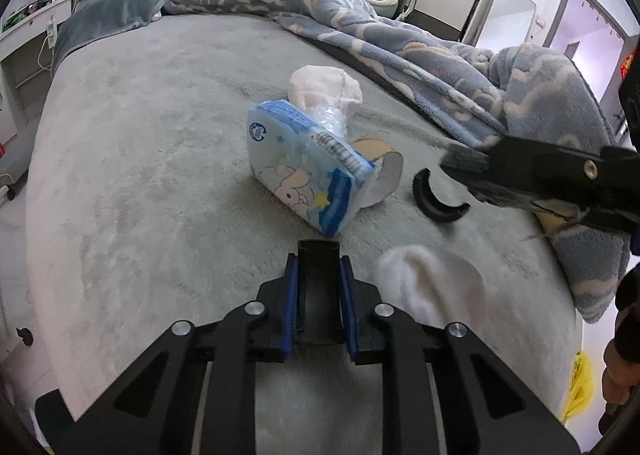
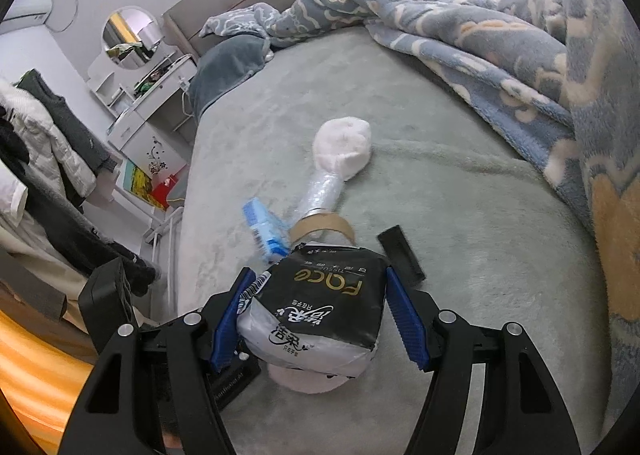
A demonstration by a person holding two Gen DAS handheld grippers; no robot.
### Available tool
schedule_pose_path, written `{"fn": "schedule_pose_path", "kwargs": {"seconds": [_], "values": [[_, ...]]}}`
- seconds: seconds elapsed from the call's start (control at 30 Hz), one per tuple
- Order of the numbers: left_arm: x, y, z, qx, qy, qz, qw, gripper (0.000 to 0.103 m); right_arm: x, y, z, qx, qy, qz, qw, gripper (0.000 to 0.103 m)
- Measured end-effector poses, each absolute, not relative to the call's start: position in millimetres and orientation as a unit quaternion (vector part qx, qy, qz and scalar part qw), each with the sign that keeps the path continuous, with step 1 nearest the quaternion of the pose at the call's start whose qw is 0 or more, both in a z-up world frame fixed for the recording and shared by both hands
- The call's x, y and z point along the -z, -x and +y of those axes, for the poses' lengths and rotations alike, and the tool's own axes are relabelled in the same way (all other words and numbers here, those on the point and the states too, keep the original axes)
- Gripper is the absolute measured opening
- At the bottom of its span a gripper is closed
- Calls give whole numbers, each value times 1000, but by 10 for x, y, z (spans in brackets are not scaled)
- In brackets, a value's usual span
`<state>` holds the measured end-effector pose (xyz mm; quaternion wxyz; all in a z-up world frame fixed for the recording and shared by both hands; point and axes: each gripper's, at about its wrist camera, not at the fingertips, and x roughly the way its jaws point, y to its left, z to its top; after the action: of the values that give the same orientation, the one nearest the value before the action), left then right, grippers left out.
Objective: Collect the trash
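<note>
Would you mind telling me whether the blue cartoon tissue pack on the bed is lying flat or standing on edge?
Standing on edge: the blue tissue pack rests on a narrow side on the bed, its printed face tilted toward the left wrist camera.

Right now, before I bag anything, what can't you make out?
Left wrist view: the right gripper's load, motion-blurred.
Right wrist view: the pale lump, mostly hidden under the black tissue pack; the blue pack, blurred.
Left wrist view: the black part in the left gripper, identity unclear.
</note>
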<state>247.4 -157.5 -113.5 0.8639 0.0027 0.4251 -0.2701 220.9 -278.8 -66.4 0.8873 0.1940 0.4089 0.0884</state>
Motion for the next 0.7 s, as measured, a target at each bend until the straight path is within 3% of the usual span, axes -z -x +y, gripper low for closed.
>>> {"fn": "schedule_pose_path", "kwargs": {"seconds": [0.7], "values": [[717,-1910,-577,202,18,429,880,21,682,-1759,-2156,-120,-138,395,900,67]]}}
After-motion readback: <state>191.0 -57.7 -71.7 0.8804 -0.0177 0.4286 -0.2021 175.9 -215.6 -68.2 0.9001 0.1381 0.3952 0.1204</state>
